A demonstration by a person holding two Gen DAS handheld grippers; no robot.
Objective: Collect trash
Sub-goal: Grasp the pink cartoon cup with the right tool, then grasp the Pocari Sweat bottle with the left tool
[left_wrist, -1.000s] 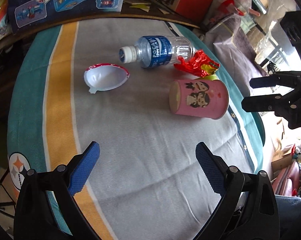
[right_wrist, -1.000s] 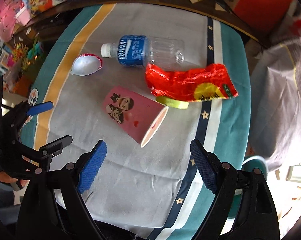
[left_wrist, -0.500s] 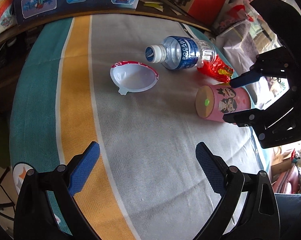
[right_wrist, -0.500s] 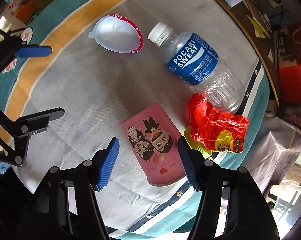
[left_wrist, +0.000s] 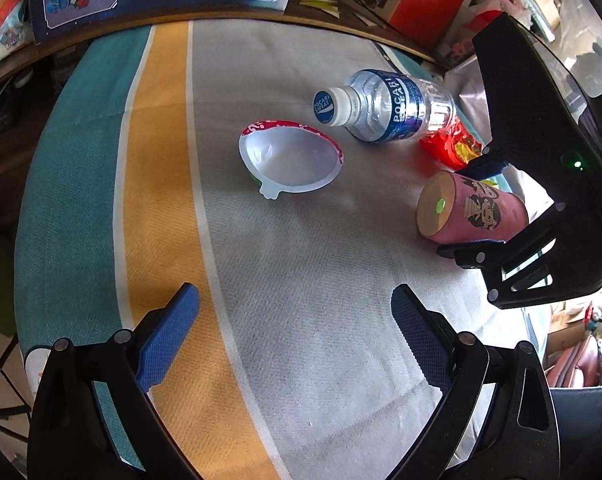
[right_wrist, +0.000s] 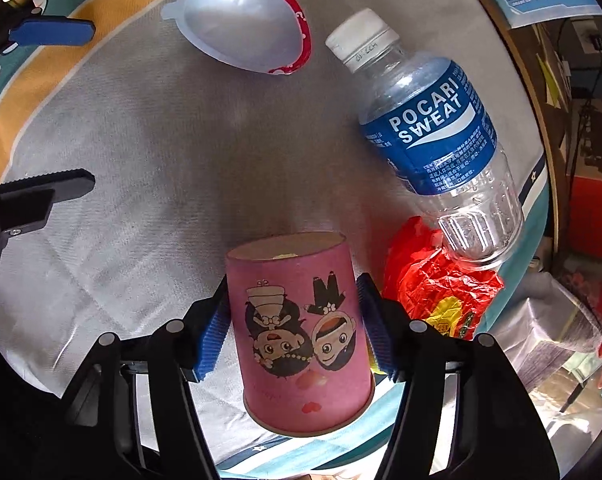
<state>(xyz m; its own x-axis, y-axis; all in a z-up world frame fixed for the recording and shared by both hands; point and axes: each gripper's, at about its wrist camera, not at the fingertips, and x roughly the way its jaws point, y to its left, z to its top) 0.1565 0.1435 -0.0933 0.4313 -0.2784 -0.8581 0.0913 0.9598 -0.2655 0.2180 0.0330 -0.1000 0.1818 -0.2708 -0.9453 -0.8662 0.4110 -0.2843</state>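
Now my right gripper (right_wrist: 293, 320) has just closed on the pink paper cup (right_wrist: 301, 332) lying on its side on the striped cloth (right_wrist: 141, 152); its inside is hidden. Beyond lie a red wrapper (right_wrist: 433, 284), an empty capped bottle (right_wrist: 429, 128) and an empty white tub (right_wrist: 241, 20). A second ago the cup lay ungripped; my left gripper (left_wrist: 297, 332) hangs open.

1. Pink paper cup (right_wrist: 301, 332) with cartoon couple lies on its side near the table's edge.
2. Clear bottle (right_wrist: 429, 136), capped, lies flat.
3. Red wrapper (right_wrist: 433, 284), crumpled, touches the bottle's base.
4. White plastic lid (right_wrist: 241, 20) lies concave-up.
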